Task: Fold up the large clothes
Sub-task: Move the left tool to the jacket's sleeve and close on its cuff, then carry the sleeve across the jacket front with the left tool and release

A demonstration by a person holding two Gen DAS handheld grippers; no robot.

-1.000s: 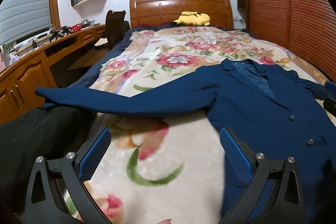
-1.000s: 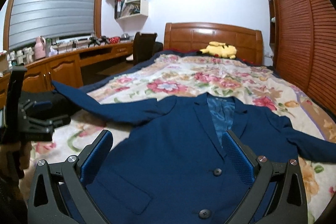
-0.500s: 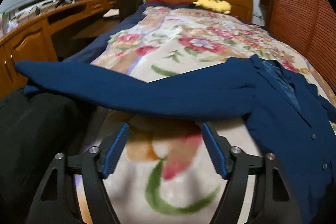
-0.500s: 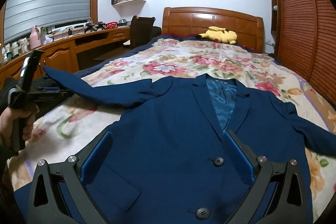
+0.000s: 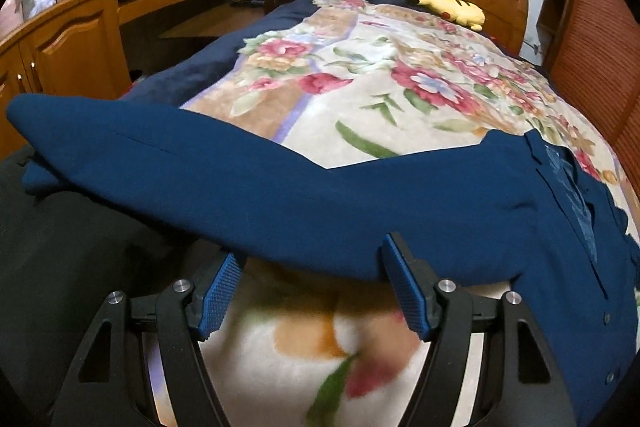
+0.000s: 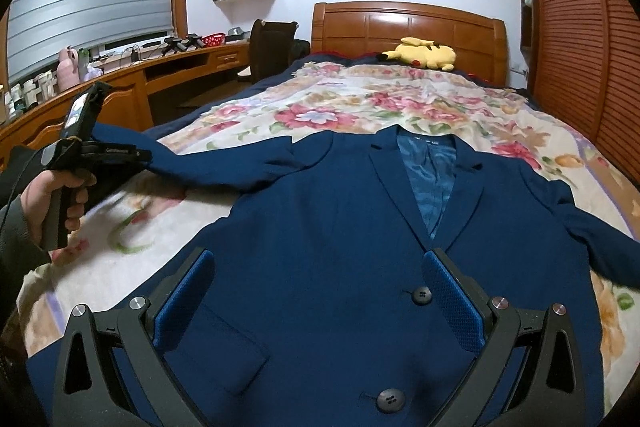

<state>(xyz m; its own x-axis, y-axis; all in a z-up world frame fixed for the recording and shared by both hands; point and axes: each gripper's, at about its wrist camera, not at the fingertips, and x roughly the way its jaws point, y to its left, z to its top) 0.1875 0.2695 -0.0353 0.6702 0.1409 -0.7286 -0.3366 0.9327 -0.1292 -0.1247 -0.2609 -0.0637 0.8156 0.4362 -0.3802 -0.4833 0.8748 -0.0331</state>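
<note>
A navy blazer [image 6: 332,227] lies face-up on the floral-blanketed bed [image 6: 400,99]; the left gripper [image 5: 310,281], fingers parted, meets its outstretched sleeve [image 5: 240,183], the right gripper [image 6: 316,291] spread above the buttoned front.

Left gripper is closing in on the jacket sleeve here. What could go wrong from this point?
The left gripper is open at the sleeve edge; it may pinch the floral blanket along with it. The sleeve end overhangs the bed edge onto dark fabric, so it could drag that. The right gripper hovers open, so the jacket body may shift.
</note>
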